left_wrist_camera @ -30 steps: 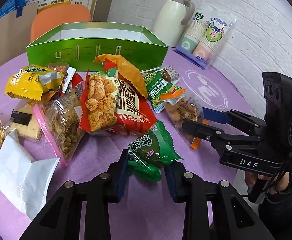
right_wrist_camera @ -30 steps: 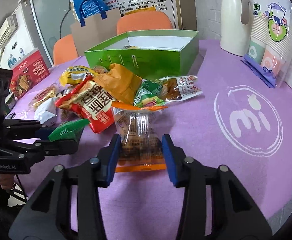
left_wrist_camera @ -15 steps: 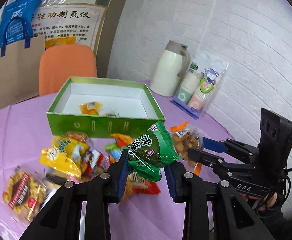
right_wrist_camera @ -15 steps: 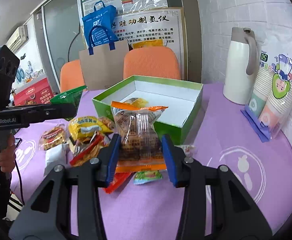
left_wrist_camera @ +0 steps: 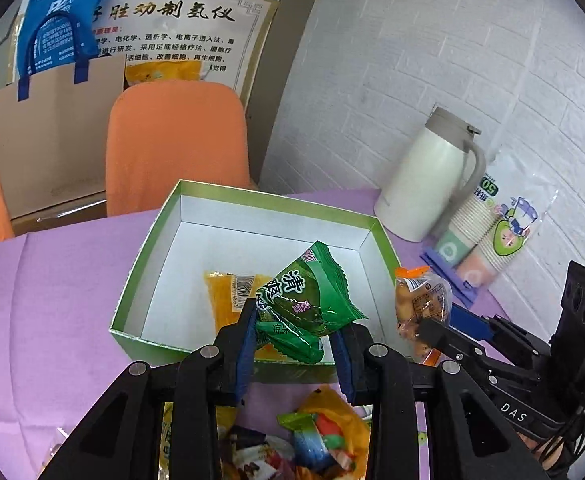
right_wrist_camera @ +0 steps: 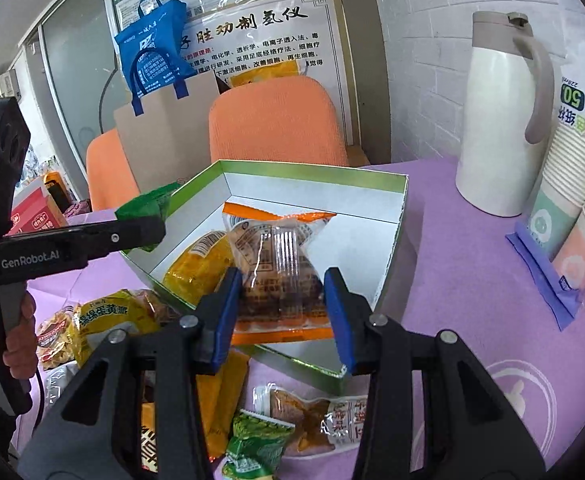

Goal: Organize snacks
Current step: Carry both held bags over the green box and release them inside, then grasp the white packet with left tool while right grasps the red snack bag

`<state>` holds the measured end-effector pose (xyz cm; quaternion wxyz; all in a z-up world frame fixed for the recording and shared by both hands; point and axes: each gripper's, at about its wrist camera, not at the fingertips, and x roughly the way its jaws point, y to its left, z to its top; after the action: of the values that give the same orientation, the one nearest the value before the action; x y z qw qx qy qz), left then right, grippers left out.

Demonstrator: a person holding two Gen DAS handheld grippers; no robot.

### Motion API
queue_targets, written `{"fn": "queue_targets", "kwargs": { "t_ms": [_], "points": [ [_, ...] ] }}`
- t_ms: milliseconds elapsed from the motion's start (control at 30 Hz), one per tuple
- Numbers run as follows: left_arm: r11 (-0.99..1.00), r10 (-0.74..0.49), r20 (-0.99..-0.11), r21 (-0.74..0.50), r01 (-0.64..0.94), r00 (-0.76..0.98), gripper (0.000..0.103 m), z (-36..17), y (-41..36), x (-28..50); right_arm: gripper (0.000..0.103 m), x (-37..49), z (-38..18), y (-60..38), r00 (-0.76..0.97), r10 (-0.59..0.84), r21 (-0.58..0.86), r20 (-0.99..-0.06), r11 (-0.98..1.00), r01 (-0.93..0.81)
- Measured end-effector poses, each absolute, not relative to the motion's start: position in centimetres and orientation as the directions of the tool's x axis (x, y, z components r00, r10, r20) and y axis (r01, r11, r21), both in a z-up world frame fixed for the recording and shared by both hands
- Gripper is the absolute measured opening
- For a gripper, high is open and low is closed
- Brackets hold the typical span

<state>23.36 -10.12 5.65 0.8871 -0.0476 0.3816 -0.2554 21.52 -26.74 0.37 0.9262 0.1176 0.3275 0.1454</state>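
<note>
Green foil crinkles between the pads of the left gripper (left_wrist_camera: 294,350), which is closed on the green pack (left_wrist_camera: 312,304) and holds it in the air over the near wall of the box (left_wrist_camera: 148,256). The right gripper (right_wrist_camera: 280,312) is clamped on a clear pack (right_wrist_camera: 276,264) with orange seals, held above the box's near right corner. One yellow pack (left_wrist_camera: 222,292) already lies on the white box floor; the pile (right_wrist_camera: 104,320) of other snacks sits on the purple cloth (right_wrist_camera: 452,272) just in front of the box.

Main risk, as I judge it: both grippers crowd the same small opening. They are near each other, so lowering both at once could knock one pack against the other or bump the two tools.

The green pack looks pinched only at its lower edge, with most of it standing free above the pads. Slick foil held that way could slip or swing, and a release from here might land it on the rim or outside.

The clear pack hangs over the corner, so dropping it without moving further in could leave it draped on the wall. The light cardboard box may also slide if nudged.
</note>
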Motion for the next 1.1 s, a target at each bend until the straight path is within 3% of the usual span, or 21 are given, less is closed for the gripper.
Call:
{"fn": "queue_targets", "kwargs": {
  "t_ms": [167, 200, 233, 267, 300, 367, 800, 1100],
  "points": [
    [0.872, -0.468, -0.681, -0.252, 0.420, 0.564, 0.035, 4.0, -11.6, 25.1, 0.046, 23.1, -1.0, -26.0, 0.738, 0.338, 0.289, -0.583, 0.936, -0.201],
    [0.872, -0.466, -0.681, -0.246, 0.423, 0.565, 0.035, 3.8, -11.7, 25.3, 0.050, 23.2, -1.2, -25.9, 0.743, 0.334, 0.275, -0.581, 0.939, -0.207],
    [0.872, -0.465, -0.680, -0.242, 0.425, 0.567, 0.036, 3.5, -11.9, 25.5, 0.066, 23.2, -1.2, -25.7, 0.745, 0.327, 0.261, -0.581, 0.942, -0.210],
    [0.870, -0.468, -0.679, -0.241, 0.431, 0.566, 0.044, 3.3, -11.9, 25.6, 0.084, 23.0, -1.2, -25.6, 0.754, 0.319, 0.244, -0.574, 0.946, -0.214],
    [0.870, -0.467, -0.681, -0.241, 0.429, 0.564, 0.065, 3.1, -12.0, 25.8, 0.088, 22.5, -1.0, -25.6, 0.764, 0.322, 0.235, -0.560, 0.945, -0.226],
    [0.888, -0.437, -0.683, -0.222, 0.403, 0.586, 0.092, 2.8, -11.9, 25.8, 0.089, 21.8, -0.6, -25.5, 0.776, 0.340, 0.224, -0.531, 0.940, -0.258],
    [0.925, -0.362, -0.635, -0.153, 0.348, 0.683, 0.092, 3.8, -10.4, 22.8, 0.101, 18.2, 1.2, -24.7, 0.781, 0.364, 0.225, -0.507, 0.931, -0.288],
    [0.952, -0.268, -0.611, -0.050, 0.301, 0.745, 0.092, 5.8, -9.3, 17.0, 0.102, 13.2, 1.8, -24.0, 0.773, 0.397, 0.228, -0.495, 0.918, -0.325]
  ]
}}
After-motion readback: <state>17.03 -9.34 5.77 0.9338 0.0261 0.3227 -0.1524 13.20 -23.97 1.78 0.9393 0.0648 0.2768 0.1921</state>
